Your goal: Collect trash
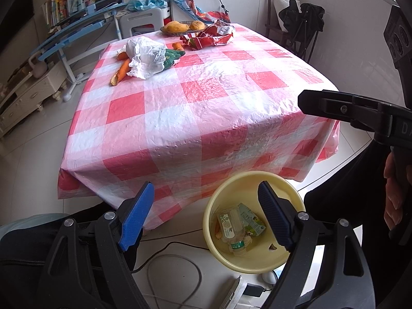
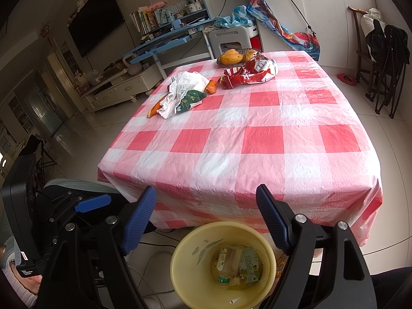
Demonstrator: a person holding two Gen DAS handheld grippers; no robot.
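Notably, both the left gripper (image 1: 203,216) and right gripper (image 2: 206,219) were open and empty above the bin (image 2: 180,262), which held a bottle (image 2: 226,262)

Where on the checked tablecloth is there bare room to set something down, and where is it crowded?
The near half of the red-and-white checked plastic tablecloth is bare, and so is its right side. The far left is crowded: crumpled white plastic bag over orange carrots, crumpled red snack wrapper and fruit plate.

Checked tablecloth (image 2: 257,141) carries white bag (image 2: 180,90), red wrapper (image 2: 247,74), carrots (image 1: 121,72).
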